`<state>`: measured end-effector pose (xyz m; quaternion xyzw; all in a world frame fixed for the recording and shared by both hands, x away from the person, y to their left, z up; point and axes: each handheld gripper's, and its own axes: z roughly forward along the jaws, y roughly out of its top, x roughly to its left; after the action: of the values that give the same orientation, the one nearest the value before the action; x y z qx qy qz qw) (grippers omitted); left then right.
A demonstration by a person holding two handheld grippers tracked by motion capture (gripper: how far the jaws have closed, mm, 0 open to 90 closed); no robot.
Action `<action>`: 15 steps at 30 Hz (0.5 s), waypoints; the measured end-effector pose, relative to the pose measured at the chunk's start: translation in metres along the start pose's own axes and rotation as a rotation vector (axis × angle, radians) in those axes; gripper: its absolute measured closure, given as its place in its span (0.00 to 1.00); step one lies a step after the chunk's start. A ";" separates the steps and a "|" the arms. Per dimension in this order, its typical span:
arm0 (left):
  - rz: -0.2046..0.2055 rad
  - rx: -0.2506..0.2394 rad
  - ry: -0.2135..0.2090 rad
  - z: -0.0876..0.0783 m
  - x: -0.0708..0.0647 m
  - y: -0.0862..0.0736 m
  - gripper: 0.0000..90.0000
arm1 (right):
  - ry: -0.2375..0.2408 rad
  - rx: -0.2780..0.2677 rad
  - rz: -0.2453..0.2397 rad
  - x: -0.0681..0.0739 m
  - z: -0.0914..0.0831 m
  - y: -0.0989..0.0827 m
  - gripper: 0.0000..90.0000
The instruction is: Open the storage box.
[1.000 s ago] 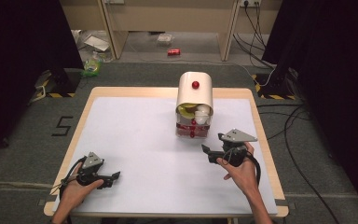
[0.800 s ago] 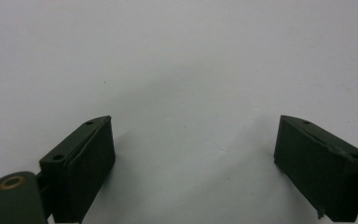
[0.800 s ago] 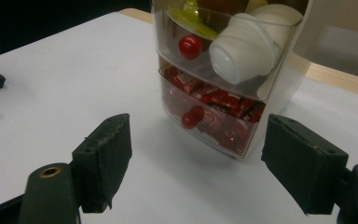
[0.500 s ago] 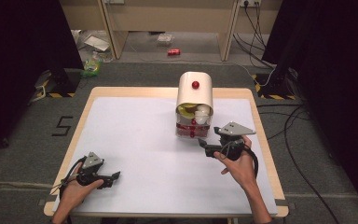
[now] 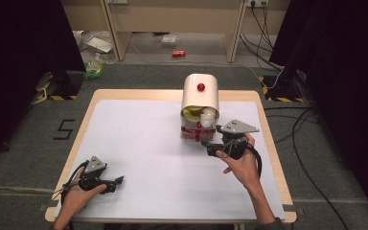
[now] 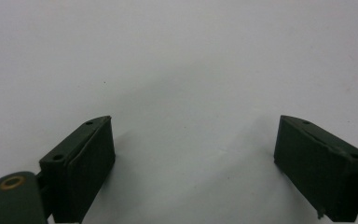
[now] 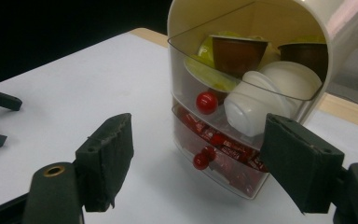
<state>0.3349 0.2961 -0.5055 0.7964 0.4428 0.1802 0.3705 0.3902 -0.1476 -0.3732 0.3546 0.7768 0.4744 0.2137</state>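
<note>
Wooden-edged table (image 5: 268, 143) with white top, standing on grey carpet floor (image 5: 139, 79). Pale wooden furniture legs (image 5: 117, 33) at rear; black drapes (image 5: 24, 57) on both sides. Loose cables (image 5: 311, 139) at right, red can (image 5: 178, 53) and litter (image 5: 98, 44) on the floor behind.

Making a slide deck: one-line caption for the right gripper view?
Open right tongs face a cream drawer box holding capsules and red packets.

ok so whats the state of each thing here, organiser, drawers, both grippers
organiser: upright, roll-top lid raised
top drawer: shut, holds coffee pods and white cups
bottom drawer: shut, full of red packets
right gripper: open, jaws just been closing, nothing between them
left gripper: open, holding nothing, over bare table
</note>
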 end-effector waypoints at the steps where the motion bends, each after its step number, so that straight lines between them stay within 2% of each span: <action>1: 0.000 0.000 0.000 0.000 0.000 0.000 0.13 | 0.002 -0.003 0.000 0.000 0.001 0.001 0.29; 15: 0.000 0.000 0.000 0.000 0.000 0.000 0.13 | 0.006 -0.017 0.002 -0.004 0.008 0.014 0.29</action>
<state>0.3349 0.2961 -0.5055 0.7963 0.4428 0.1801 0.3707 0.4032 -0.1413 -0.3642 0.3523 0.7731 0.4821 0.2139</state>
